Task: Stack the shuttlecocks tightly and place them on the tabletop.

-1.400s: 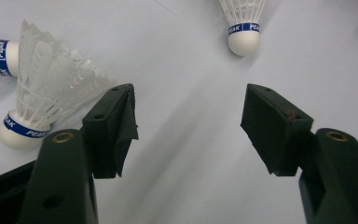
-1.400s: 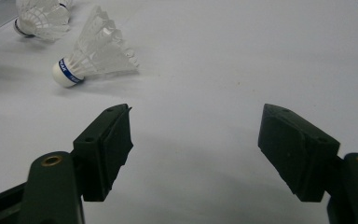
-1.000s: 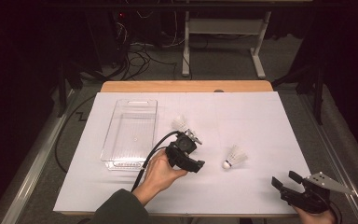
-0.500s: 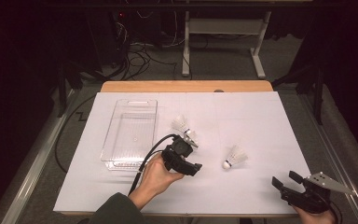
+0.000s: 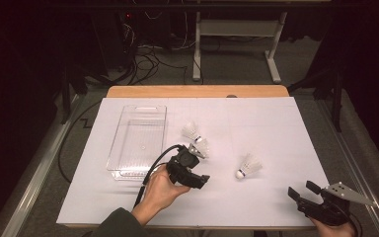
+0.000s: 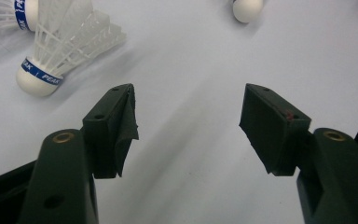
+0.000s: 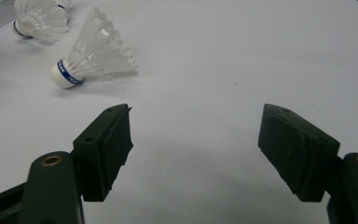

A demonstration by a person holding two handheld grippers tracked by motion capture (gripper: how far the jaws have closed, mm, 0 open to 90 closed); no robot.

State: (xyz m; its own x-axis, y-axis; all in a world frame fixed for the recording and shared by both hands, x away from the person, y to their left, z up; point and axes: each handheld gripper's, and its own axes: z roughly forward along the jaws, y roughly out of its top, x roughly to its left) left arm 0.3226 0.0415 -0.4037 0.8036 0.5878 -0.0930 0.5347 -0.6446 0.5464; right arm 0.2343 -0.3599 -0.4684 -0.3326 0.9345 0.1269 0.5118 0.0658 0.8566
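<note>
Three white feather shuttlecocks lie on the white table sheet. Two are close together mid-table (image 5: 191,131) (image 5: 201,144), and the third (image 5: 248,166) lies further right. A hand holds my left gripper (image 5: 197,170) just in front of the pair, pointing right. In the left gripper view that gripper (image 6: 189,107) is open over bare sheet, and its jaws have just been opening with nothing between them. The nearest shuttlecock (image 6: 60,51) lies beyond its left fingertip. My right gripper (image 5: 302,190) rests at the near right corner and is open (image 7: 196,123) and empty. A shuttlecock (image 7: 93,56) lies ahead of it to the left.
A clear plastic box (image 5: 138,140) stands on the left of the sheet, beside the left hand. The left gripper's black cable (image 5: 150,170) runs along the box's near corner. The wooden table edge (image 5: 197,91) lies at the back, with dark floor and cables beyond.
The left hand and its gripper have drawn back slightly toward the near edge, away from the pair of shuttlecocks. The right gripper and the shuttlecocks have stayed put.
</note>
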